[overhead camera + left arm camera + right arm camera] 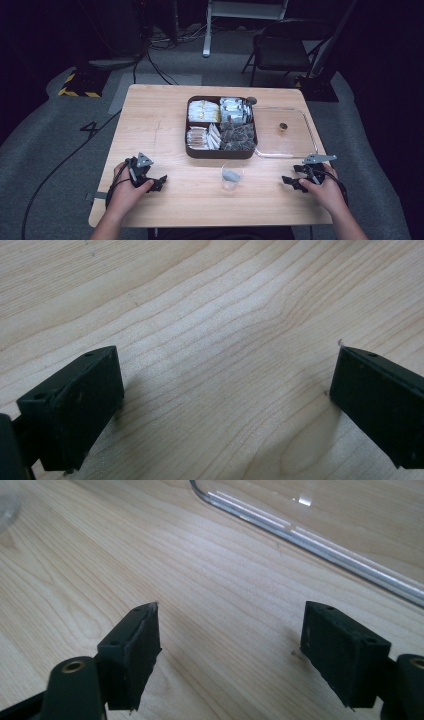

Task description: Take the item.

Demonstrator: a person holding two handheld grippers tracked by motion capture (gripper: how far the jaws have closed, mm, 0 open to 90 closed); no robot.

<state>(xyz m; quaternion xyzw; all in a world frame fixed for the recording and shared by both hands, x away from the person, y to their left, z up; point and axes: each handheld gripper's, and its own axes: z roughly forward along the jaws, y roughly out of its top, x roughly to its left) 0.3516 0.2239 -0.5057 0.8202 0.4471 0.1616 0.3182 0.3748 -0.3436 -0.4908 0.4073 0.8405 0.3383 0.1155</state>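
Our right gripper (291,182) sits low over the table (160,130) near its right front corner, jaws standing wide apart with nothing between them; in the right gripper view only bare wood lies in the gap. Its jaws point to our left, toward the cup (232,176), which stands apart from the tips, between the two grippers and a little nearer the right one. The cup is clear, upright, with a small grey lump at its bottom. Just beyond the right gripper, away from us, lies the clear lid (295,145), flat on the wood; its rim crosses the upper right of the right gripper view (310,535). A small dark knob (283,127) stands on it. Further off and to the left, touching the lid's edge, is the dark box (221,152) with four compartments of wrapped packets. Our right hand (327,192) grips the tool from behind, forearm coming in from the lower right. Our left gripper (161,182) rests near the left front, jaws likewise wide and empty over bare wood, pointing right toward the cup, well apart from it; our left hand (127,192) wraps its body.
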